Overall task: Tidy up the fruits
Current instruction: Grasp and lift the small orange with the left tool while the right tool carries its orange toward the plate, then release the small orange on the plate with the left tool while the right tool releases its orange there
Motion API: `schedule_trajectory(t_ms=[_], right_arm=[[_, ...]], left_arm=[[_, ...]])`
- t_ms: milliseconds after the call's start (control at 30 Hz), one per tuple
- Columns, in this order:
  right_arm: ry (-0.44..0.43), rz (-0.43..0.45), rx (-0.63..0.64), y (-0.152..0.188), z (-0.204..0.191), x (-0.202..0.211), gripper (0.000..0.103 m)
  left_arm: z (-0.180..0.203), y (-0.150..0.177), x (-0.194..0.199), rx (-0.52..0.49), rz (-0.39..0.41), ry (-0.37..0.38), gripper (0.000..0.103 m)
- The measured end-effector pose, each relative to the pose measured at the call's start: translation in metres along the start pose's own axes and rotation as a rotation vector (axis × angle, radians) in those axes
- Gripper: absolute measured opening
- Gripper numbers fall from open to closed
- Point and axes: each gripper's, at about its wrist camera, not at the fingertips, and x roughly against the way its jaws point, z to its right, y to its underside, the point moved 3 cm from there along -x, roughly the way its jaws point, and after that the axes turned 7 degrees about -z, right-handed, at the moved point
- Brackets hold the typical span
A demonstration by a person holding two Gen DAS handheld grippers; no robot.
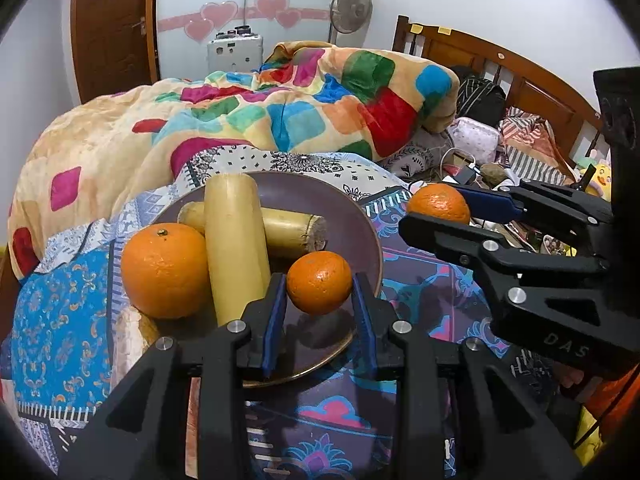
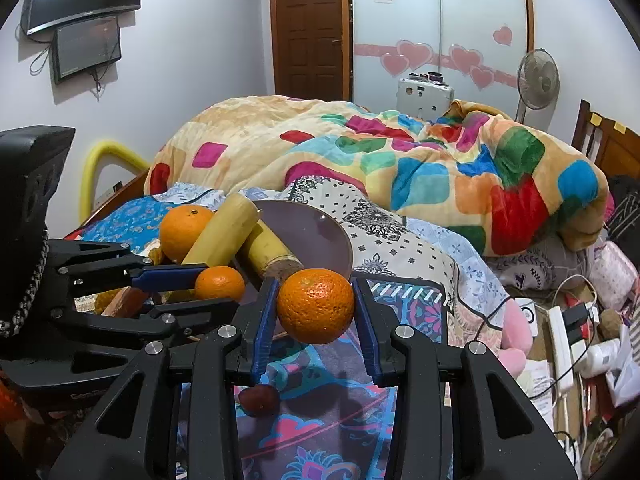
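Observation:
A purple plate [image 1: 352, 216] lies on the patterned bedsheet and holds two yellow sugarcane pieces [image 1: 234, 240] and a large orange [image 1: 164, 270] at its left rim. My left gripper [image 1: 319, 300] is shut on a small orange [image 1: 319, 282] just above the plate's near edge. My right gripper [image 2: 316, 312] is shut on another orange [image 2: 316, 306], held above the sheet right of the plate [image 2: 320, 236]; it shows in the left wrist view [image 1: 440, 204]. A small dark red fruit [image 2: 259, 399] lies on the sheet below the right gripper.
A bundled colourful blanket [image 1: 280, 108] lies behind the plate. Cables, a power strip [image 2: 560, 344] and clutter fill the bed's right side by the wooden headboard [image 1: 500, 68]. A fan [image 2: 538, 78] and a door [image 2: 310, 28] stand at the back.

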Motion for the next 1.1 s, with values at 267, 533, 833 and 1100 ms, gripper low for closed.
schedule_trajectory(t_ms=[267, 533, 833, 1100], right_arm=[[0.007, 0.001, 0.016, -0.004, -0.003, 0.000, 0.034], [-0.022, -0.040, 0.029, -0.006, -0.013, -0.016, 0.034], [-0.029, -0.118, 0.046, -0.004, -0.025, -0.042, 0.035], [-0.024, -0.129, 0.055, -0.001, -0.033, -0.040, 0.036]], left_arm=[[-0.002, 0.002, 0.012, 0.011, 0.036, 0.004, 0.041], [-0.030, 0.010, 0.044, 0.056, 0.094, -0.033, 0.041], [-0.073, 0.028, 0.059, 0.122, 0.105, -0.083, 0.041], [-0.093, 0.039, 0.065, 0.152, 0.104, -0.105, 0.041]])
